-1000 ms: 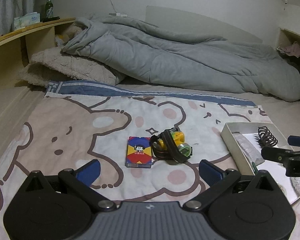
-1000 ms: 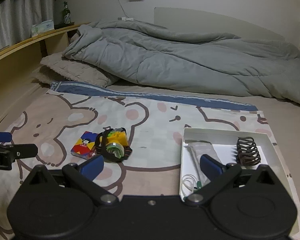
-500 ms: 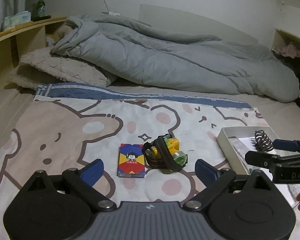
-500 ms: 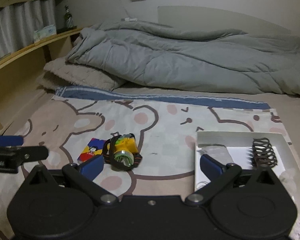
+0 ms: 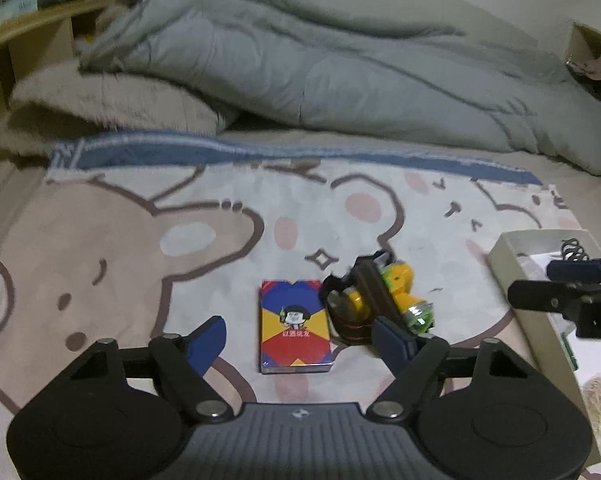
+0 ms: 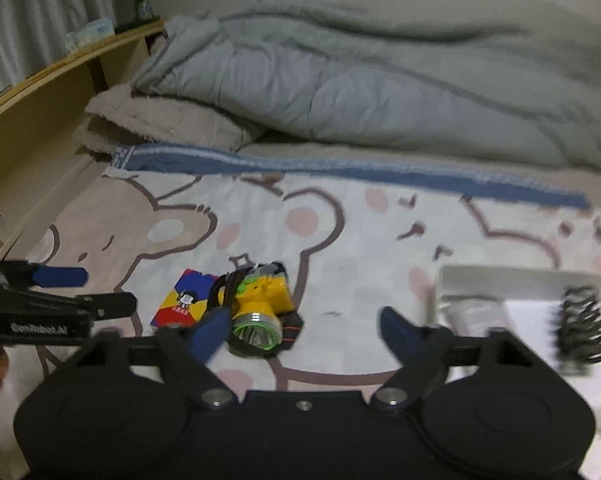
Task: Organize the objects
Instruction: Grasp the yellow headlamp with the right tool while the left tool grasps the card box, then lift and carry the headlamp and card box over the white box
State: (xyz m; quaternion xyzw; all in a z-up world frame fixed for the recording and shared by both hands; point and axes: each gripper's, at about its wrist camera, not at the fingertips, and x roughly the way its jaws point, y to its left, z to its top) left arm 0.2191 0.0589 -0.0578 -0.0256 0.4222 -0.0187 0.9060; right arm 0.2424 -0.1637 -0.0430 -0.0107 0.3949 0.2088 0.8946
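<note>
A red, blue and yellow card box (image 5: 294, 326) lies on the bear-print blanket, also in the right wrist view (image 6: 182, 300). A yellow headlamp (image 5: 384, 300) with a dark strap lies touching its right side; it also shows in the right wrist view (image 6: 260, 308). My left gripper (image 5: 300, 342) is open, its fingers either side of the card box, close above it. My right gripper (image 6: 304, 330) is open and empty, with the headlamp just ahead of its left finger. A white box (image 6: 528, 280) at the right holds a dark hair claw (image 6: 584, 330).
A grey duvet (image 5: 320, 72) and a fluffy pillow (image 5: 108, 104) lie at the back of the bed. A wooden shelf (image 6: 52, 92) runs along the left with a green bottle (image 6: 141, 0). The white box (image 5: 540, 320) also holds rubber bands (image 5: 600, 398).
Both grippers have moved forward and down toward the card box and headlamp, which now look larger and nearer. The left fingers now flank the card box. Both stay open.
</note>
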